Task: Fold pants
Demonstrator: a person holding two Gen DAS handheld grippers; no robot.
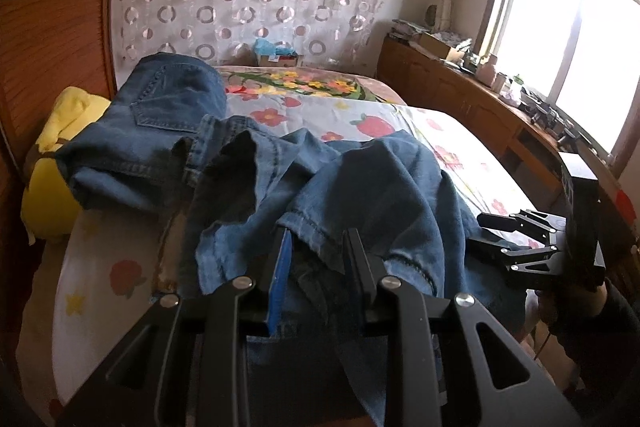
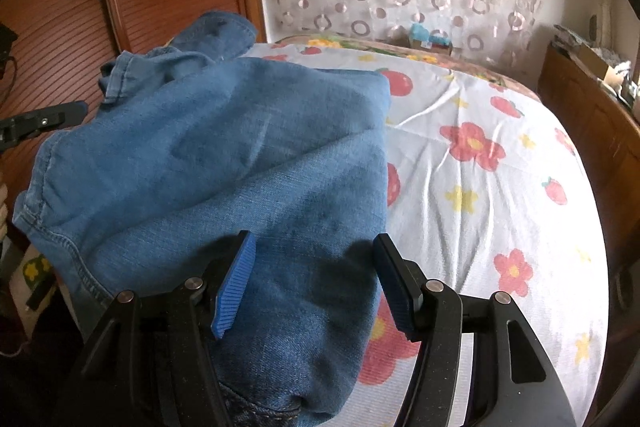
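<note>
Both grippers are low over the jeans (image 2: 224, 155), and we begin with ours on the left. Our left gripper (image 1: 318, 243) has its jaws drawn narrow, and a hemmed fold of denim passes between the fingers; it looks pinched there, but the cloth covers the pads, so we cannot be fully sure that they press. Our right gripper (image 2: 316, 247) stands spread, with the blue pads apart on each side of the denim and not pressing on it; the cloth only lies under and between them.

From the left gripper outward, the jeans lie in a crumpled heap on the bed sheet (image 2: 480, 187), with the part that carries the back pocket (image 1: 168, 103) farther away, near the wooden headboard (image 1: 52, 27) and just beside a yellow pillow (image 1: 52, 195). From the right gripper outward, the denim is smoother and runs away and to the left, with its straight edge on the right side. So the long axis seems to go from us toward the headboard, and the left gripper is the one with cloth in hand.

We judge that the next move depends on where the right gripper takes the near edge.

Hidden things: the waistband and the leg ends are hard to separate in the heap, and the near end of the jeans is cut off under both grippers
</note>
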